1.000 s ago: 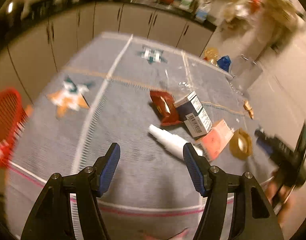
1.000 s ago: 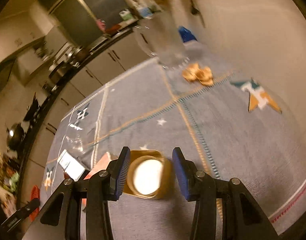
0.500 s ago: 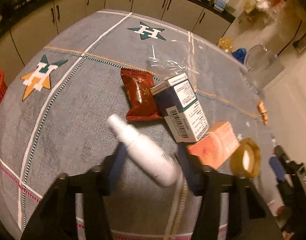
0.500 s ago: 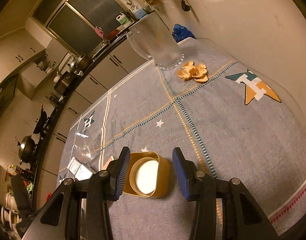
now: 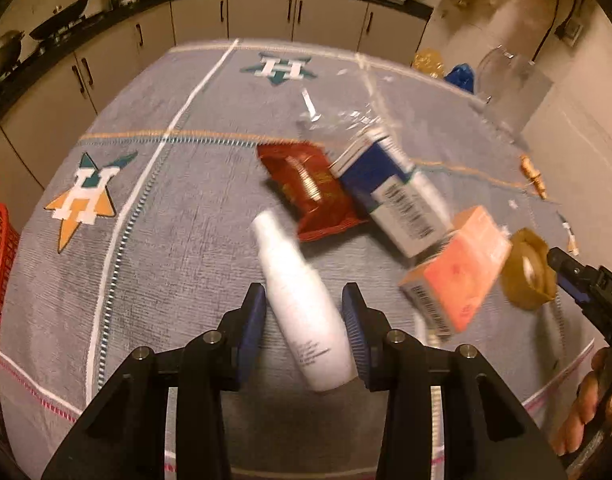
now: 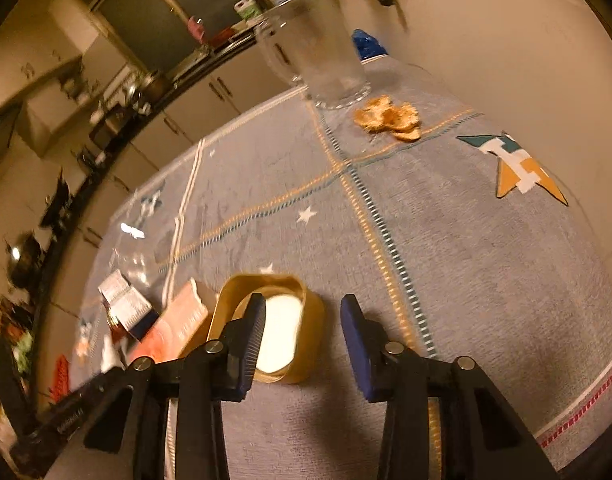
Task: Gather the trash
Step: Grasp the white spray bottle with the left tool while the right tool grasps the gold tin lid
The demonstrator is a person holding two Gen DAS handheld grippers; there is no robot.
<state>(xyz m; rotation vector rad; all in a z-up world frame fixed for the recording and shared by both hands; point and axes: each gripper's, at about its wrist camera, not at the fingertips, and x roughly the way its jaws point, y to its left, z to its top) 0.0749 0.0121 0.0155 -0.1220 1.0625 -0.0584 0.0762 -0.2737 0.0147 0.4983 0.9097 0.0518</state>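
The left claw stands wide over the grey patterned cloth covering the bench, its blue pads on either side of the lower half of a white plastic bottle that lies on its side, neck pointing away; whether the pads touch it cannot be told. Beyond the bottle lie a red foil snack wrapper, a blue-and-white carton and an orange box. The right claw is also spread wide, with a squashed yellow roll of tape lying on the cloth partly between its pads, its left pad over the roll's white centre and its right pad apart from the roll. A clear glass jug stands at the far edge, next to some orange peel.
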